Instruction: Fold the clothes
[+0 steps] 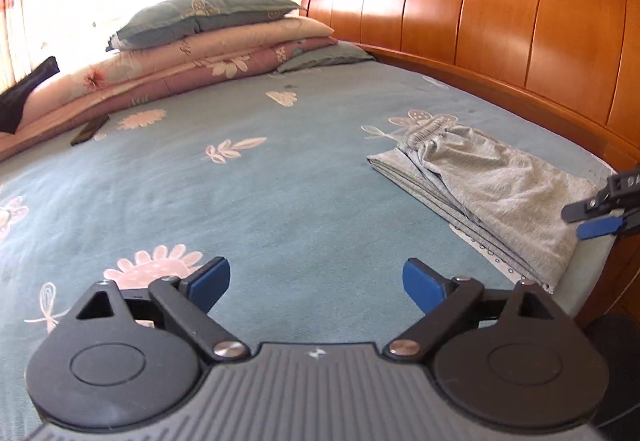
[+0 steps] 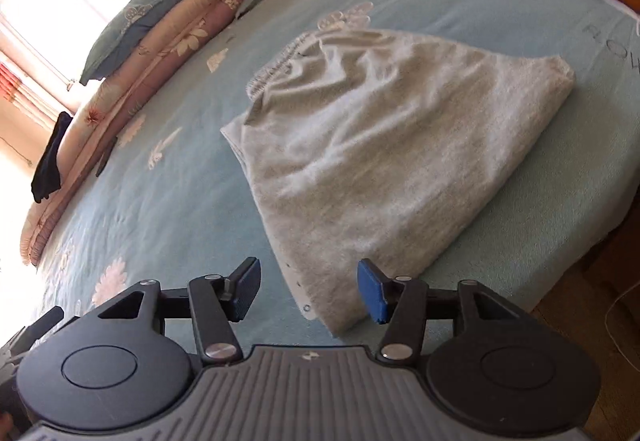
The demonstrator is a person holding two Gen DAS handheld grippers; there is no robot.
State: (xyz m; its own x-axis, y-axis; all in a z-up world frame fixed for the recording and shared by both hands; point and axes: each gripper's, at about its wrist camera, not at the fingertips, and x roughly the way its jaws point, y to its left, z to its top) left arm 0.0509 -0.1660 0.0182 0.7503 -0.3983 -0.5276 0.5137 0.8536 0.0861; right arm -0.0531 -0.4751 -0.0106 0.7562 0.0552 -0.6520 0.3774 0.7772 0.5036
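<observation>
Right wrist view: grey shorts (image 2: 360, 161), folded into a wedge with the elastic waistband at the far end, flat on the teal flowered bedsheet (image 2: 160, 221) near the bed's edge and close to the wooden headboard (image 1: 500, 21). Soft, light jersey by the look of it (limp, likely to sag and unfold if lifted by one point). Not slippery, not fragile. Best taken at a folded edge or at two corners, pinching all layers together; waistband end thicker and probably the surer hold.

Right gripper (image 2: 310, 291) hovering just short of the shorts' near corner, tilted down toward the cloth, blue pads apart with nothing between them, no contact with the fabric.

Left wrist view: left gripper (image 1: 318, 285) over bare sheet, well apart from the shorts on its right, jaws spread wide and empty, angled down across the mattress. Right gripper's tip visible at the frame's right edge, beside the shorts' near end.

Farther off: stacked quilts and pillows (image 1: 208, 37) by the bright curtained window, a dark garment (image 1: 24, 93) draped over the pile's end.
</observation>
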